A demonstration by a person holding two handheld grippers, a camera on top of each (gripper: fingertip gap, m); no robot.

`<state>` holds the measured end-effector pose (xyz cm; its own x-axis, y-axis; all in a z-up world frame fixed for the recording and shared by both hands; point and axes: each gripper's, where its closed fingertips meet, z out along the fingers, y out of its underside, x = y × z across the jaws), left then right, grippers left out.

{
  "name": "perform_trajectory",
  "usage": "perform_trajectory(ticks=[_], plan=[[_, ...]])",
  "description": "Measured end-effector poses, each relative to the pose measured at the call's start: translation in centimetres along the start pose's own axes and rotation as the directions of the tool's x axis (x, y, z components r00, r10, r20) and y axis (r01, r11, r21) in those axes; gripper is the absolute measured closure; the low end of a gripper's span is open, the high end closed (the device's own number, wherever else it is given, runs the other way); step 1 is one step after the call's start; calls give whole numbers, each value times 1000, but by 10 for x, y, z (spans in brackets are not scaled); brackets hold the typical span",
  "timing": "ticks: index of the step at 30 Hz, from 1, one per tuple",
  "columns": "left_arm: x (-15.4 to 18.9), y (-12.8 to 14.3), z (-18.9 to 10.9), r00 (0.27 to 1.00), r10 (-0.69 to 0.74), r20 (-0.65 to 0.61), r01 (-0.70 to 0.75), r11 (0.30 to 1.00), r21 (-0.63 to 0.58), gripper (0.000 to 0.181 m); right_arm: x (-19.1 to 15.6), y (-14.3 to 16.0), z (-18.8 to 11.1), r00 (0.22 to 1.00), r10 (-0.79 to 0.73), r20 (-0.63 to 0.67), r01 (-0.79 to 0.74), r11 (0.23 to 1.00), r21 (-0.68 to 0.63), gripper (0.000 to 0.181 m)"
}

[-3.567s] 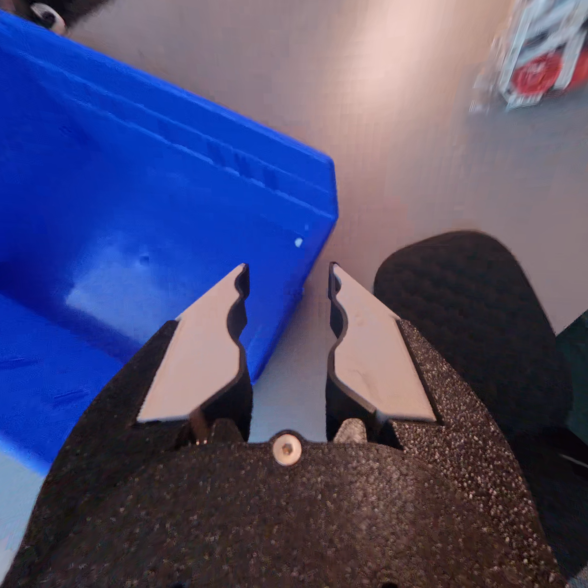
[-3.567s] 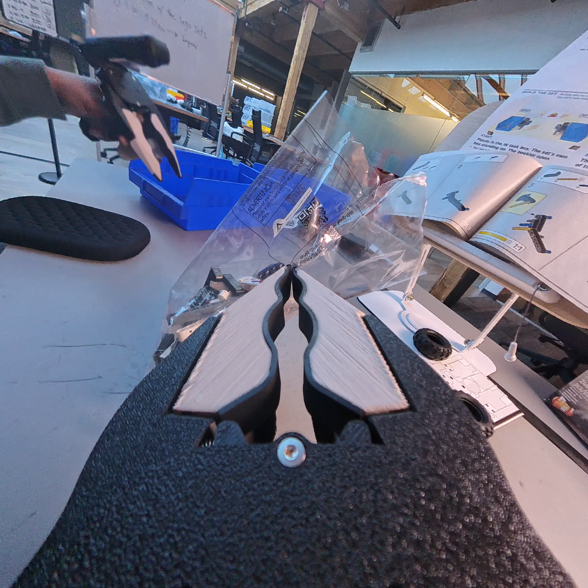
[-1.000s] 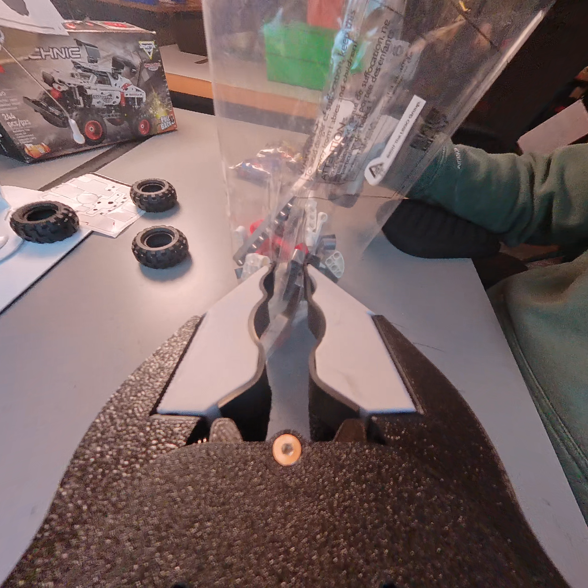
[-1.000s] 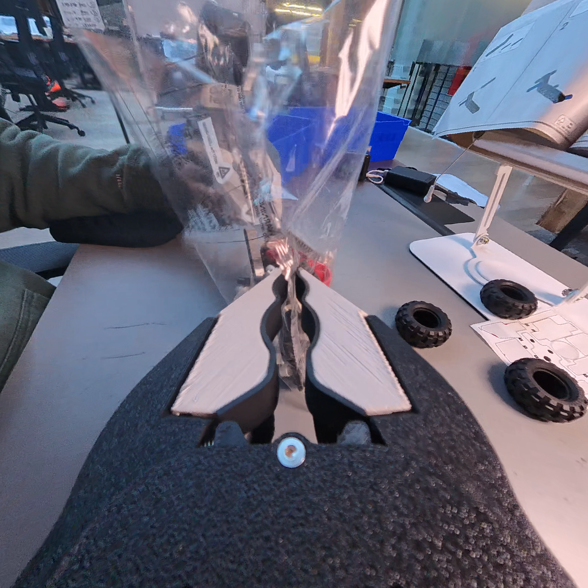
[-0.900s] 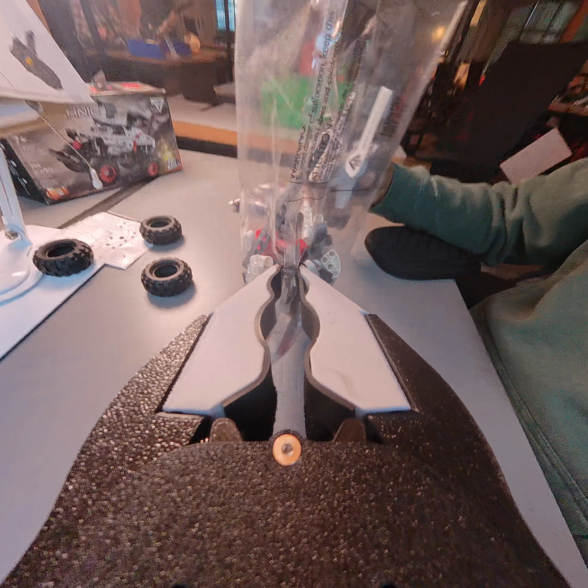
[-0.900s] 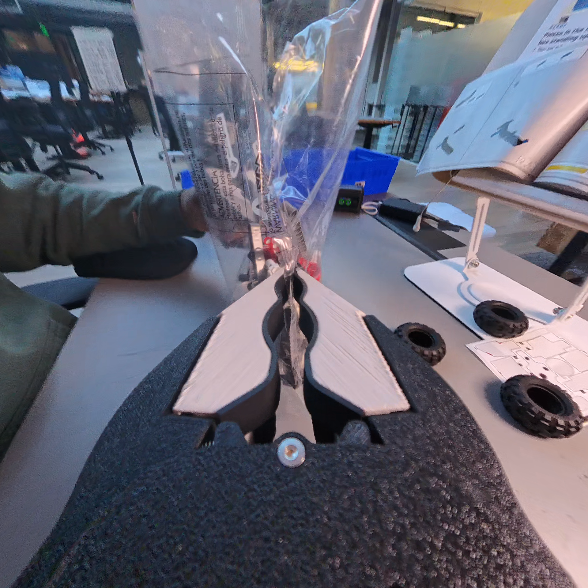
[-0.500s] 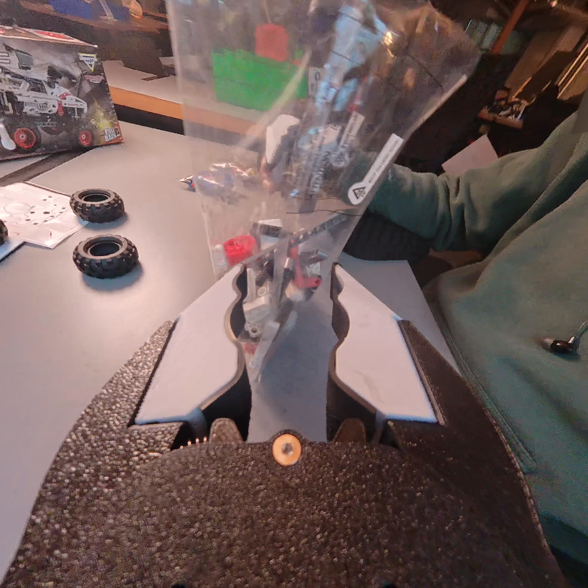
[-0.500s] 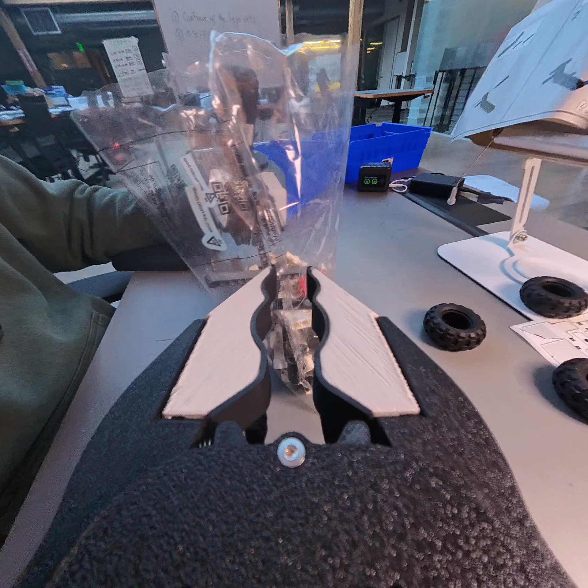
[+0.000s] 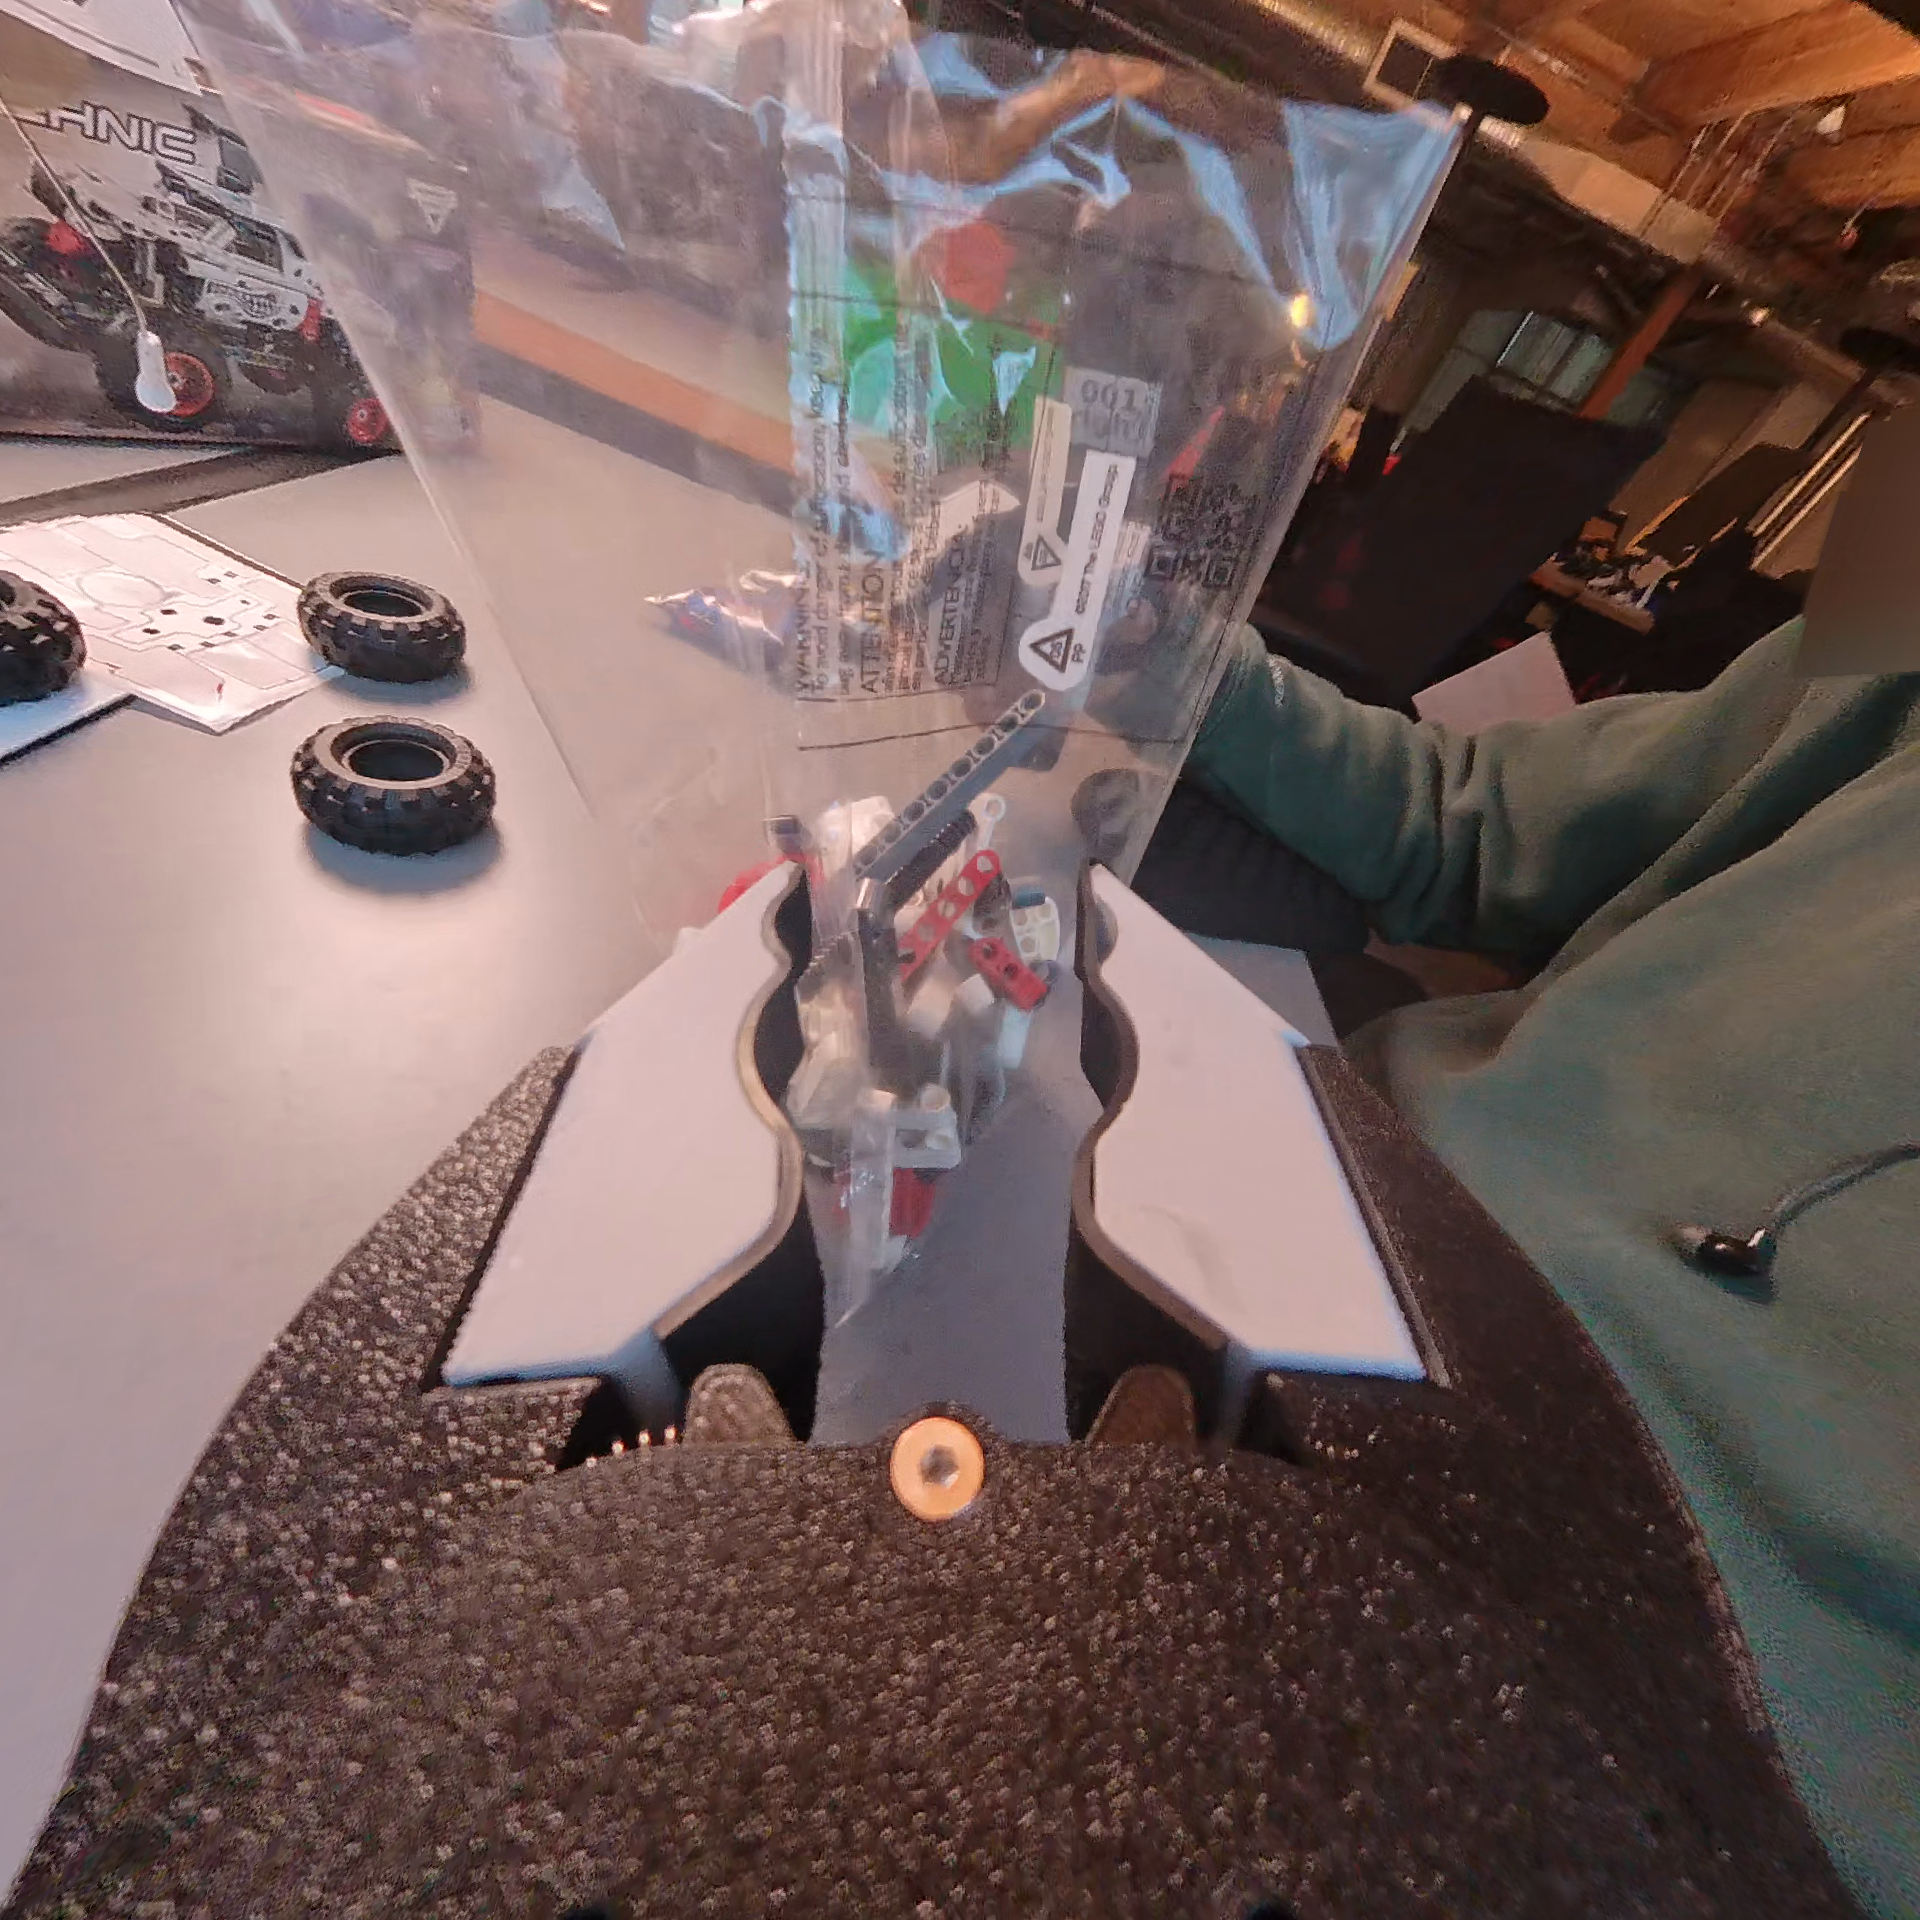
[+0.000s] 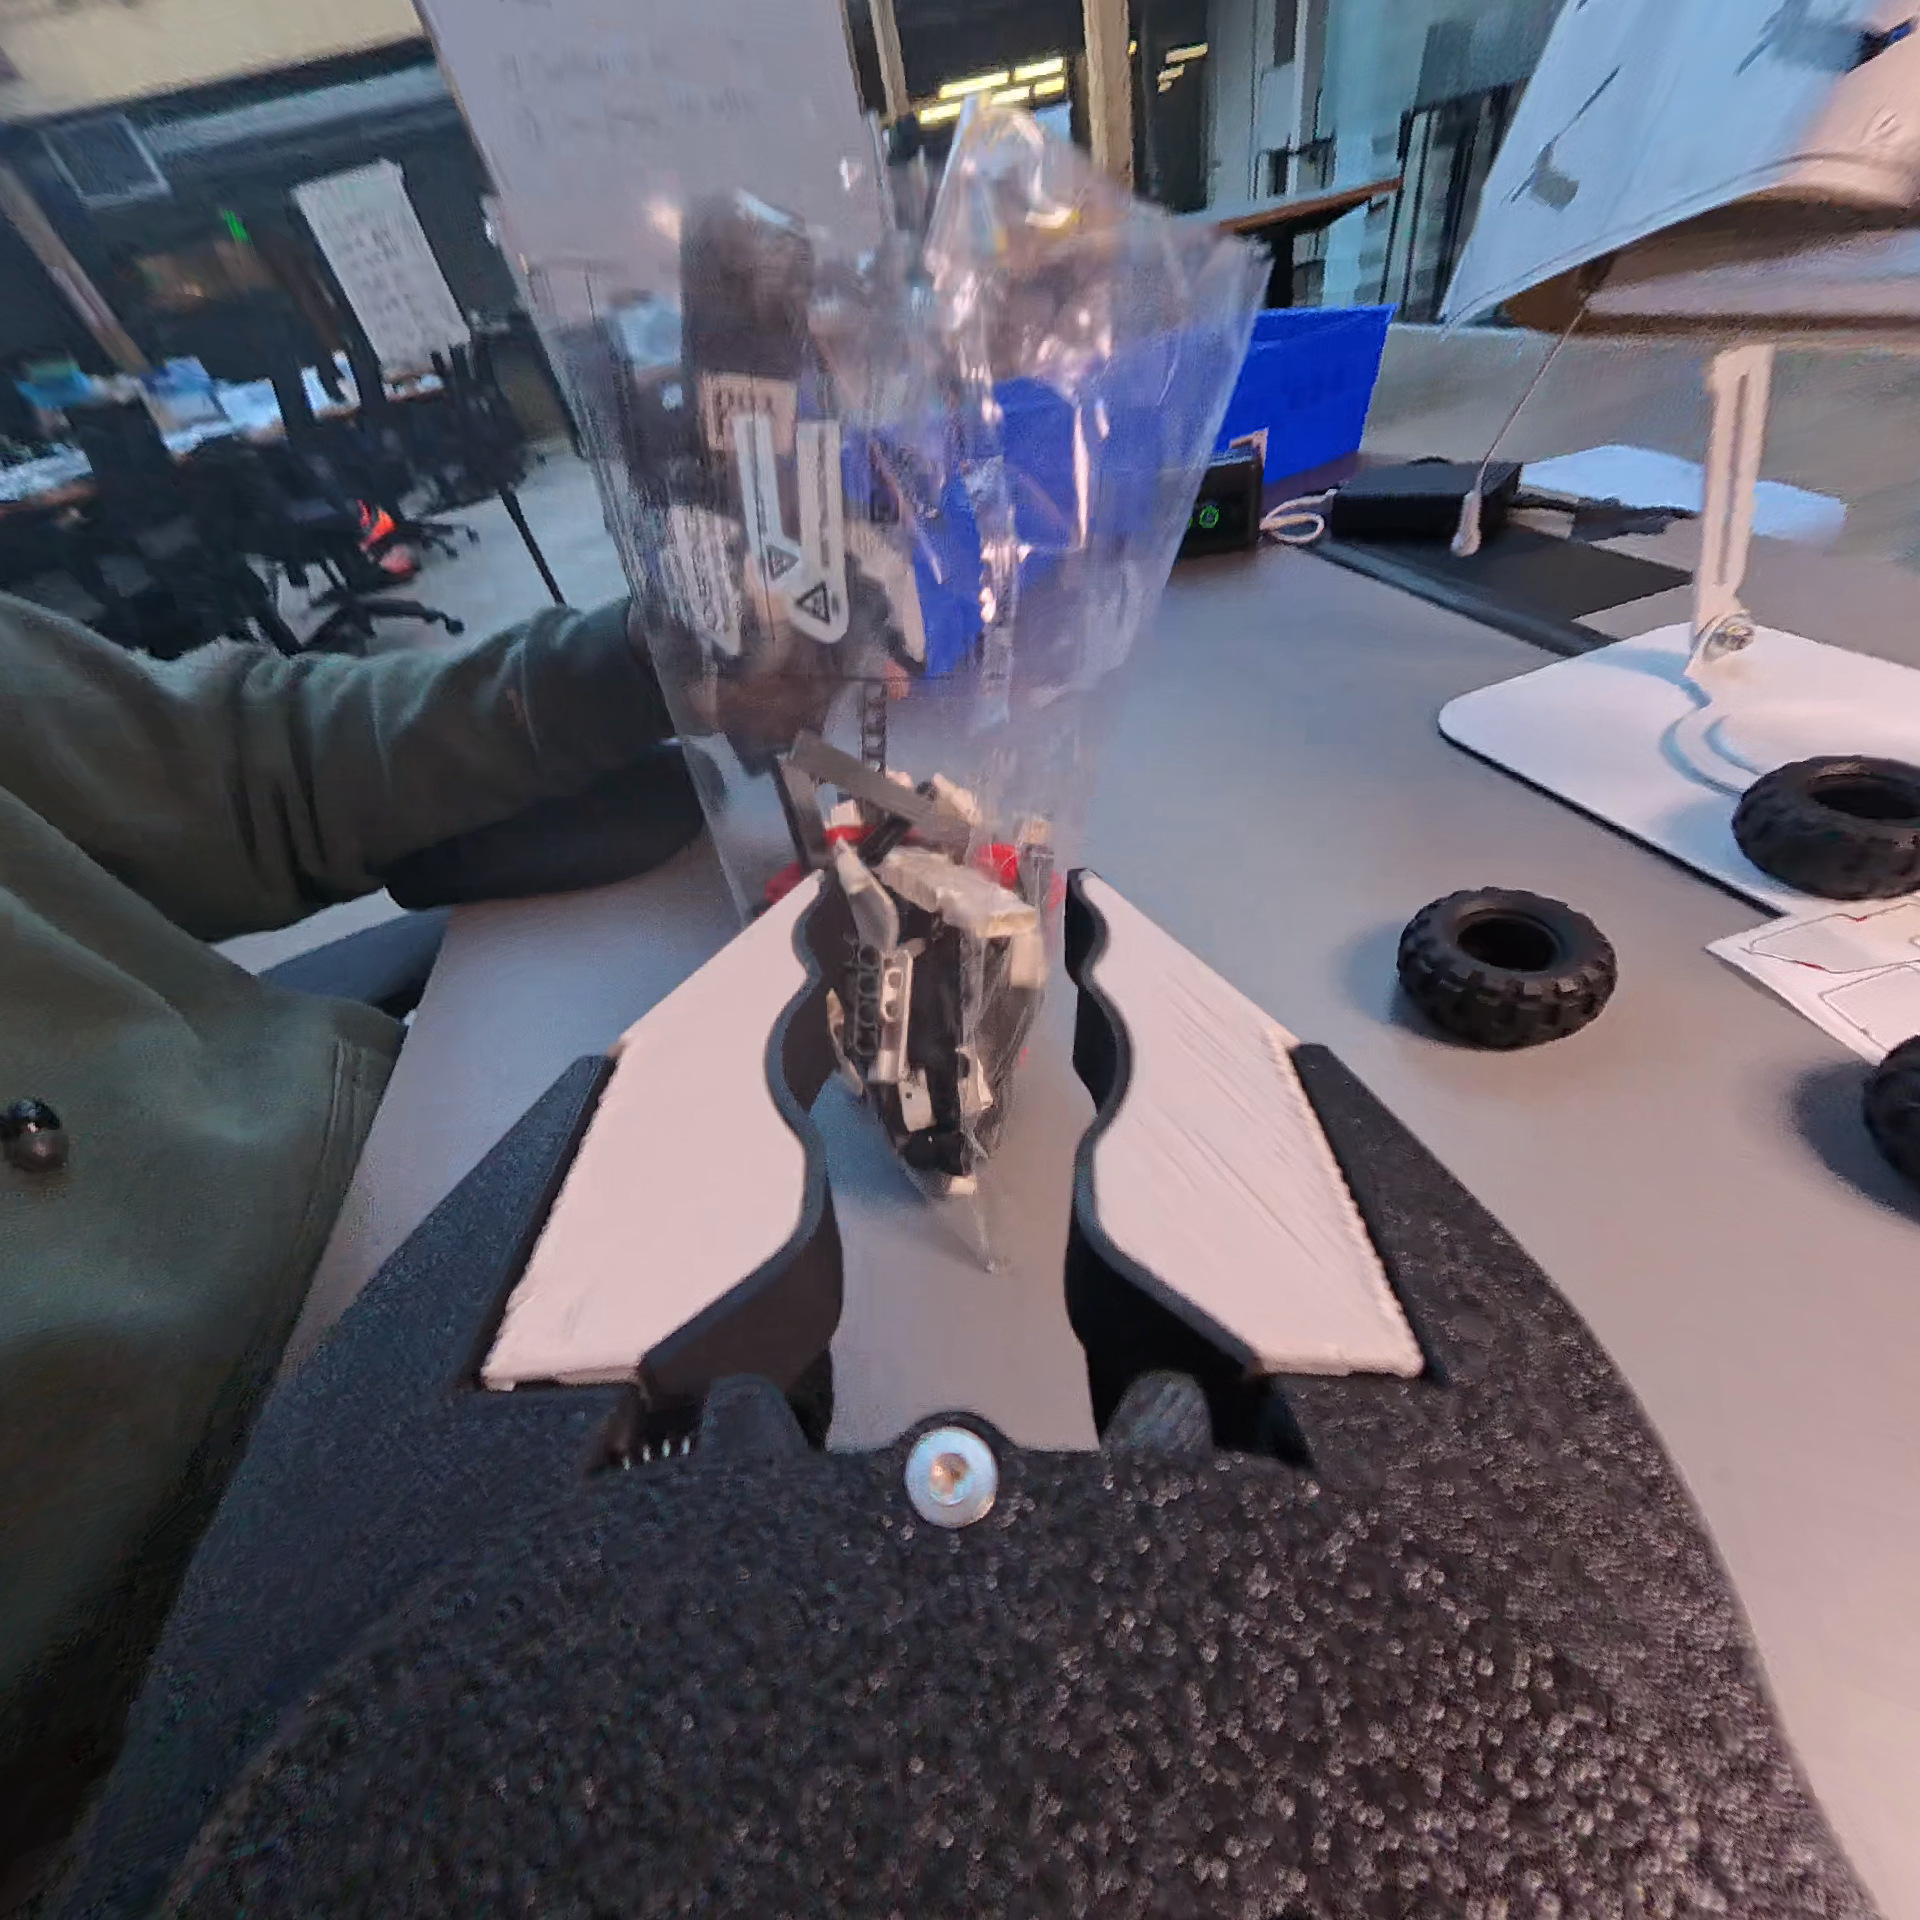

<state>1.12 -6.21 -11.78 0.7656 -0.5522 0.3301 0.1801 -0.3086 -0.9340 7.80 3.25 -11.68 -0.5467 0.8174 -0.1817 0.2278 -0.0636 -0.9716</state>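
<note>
The clear plastic bag [image 9: 935,582] stands upright, its long axis vertical, its mouth up and its bottom corner down between the spread jaws of both grippers. The left gripper [image 9: 940,904] is released, the bag's narrow lower end hanging in the gap beside its left finger [image 9: 665,1132]; I cannot tell whether plastic and finger touch. The right gripper [image 10: 940,894] is likewise released around the same bag [image 10: 914,499], whose tip sits just above the bench [image 10: 1247,790]. What holds the bag up is not visible. Small parts [image 9: 925,997], red, white, grey and black, crowd the bottom; single pieces are hard to make out. The bag bears printed warning text, white label strips and a square code. A green sleeve [image 9: 1434,821] lies behind it, partly veiled by the plastic.

Toward the bench's far left edge in the left wrist view lie black tyres [image 9: 393,771], a sticker sheet [image 9: 156,623] and a printed box [image 9: 197,260] cut off by the frame. The right wrist view is blurred; a blue bin [image 10: 1299,384] shows behind the bag.
</note>
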Motion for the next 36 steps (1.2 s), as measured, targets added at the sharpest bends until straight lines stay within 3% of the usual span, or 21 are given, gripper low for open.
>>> perform_trajectory(ticks=[4, 5, 7, 9, 13, 15, 18, 20, 24, 26, 28, 29, 31, 36], plan=[[-5, -3, 3, 999, 43, 31, -43, 999, -5, 145, -3, 16, 21, 995, -96, -17, 94, 992, -88, 131], [-6, -5, 3, 999, 30, 28, -30, 1000, 6, 155, 1, 18, 26, 993, -114, -39, 110, 988, -105, 136], [-3, -8, 2, 1000, 30, 7, -31, 999, 23, 172, -2, 18, 33, 993, -119, -5, 118, 988, -103, 170], [1, -11, -1, 997, 77, 13, -78, 997, 28, 181, -3, 13, 32, 992, -130, 3, 129, 988, -86, 180], [17, -42, -29, 997, 78, -9, -75, 984, 162, 181, -17, -27, 3, 996, -33, 83, 24, 993, 116, 181], [30, -46, -32, 994, 110, -23, -104, 981, 163, 181, -30, -35, -4, 991, -16, 133, -3, 990, 143, 181], [26, -29, -26, 996, 85, -20, -82, 991, 101, 177, -30, -15, 1, 993, -22, 117, 17, 999, 45, 174], [10, -11, -21, 1000, 10, -1, -10, 999, 44, 156, -19, 9, 8, 996, 17, 86, -13, 999, -45, 156], [11, 4, -8, 999, 36, -24, -36, 999, -18, 150, -19, 22, 16, 996, -28, 83, 36, 995, -89, 157], [8, 4, -3, 998, 66, -3, -66, 998, -20, 145, -20, 18, 16, 995, -61, 76, 66, 995, -72, 168], [0, 2, 1, 997, 75, 32, -74, 997, -21, 151, -20, 18, 15, 995, -72, 74, 77, 995, -67, 177], [1, 1, 2, 998, 67, 15, -66, 998, -16, 168, -21, 18, 14, 994, -72, 86, 78, 995, -64, 180], [5, -1, 1, 997, 77, -5, -77, 997, -19, 179, -23, 19, 9, 993, -71, 94, 77, 995, -70, 181], [4, 5, -12, 998, 65, -8, -65, 998, -11, 181, -16, 24, -3, 994, 7, 106, -2, 999, -52, 181]])
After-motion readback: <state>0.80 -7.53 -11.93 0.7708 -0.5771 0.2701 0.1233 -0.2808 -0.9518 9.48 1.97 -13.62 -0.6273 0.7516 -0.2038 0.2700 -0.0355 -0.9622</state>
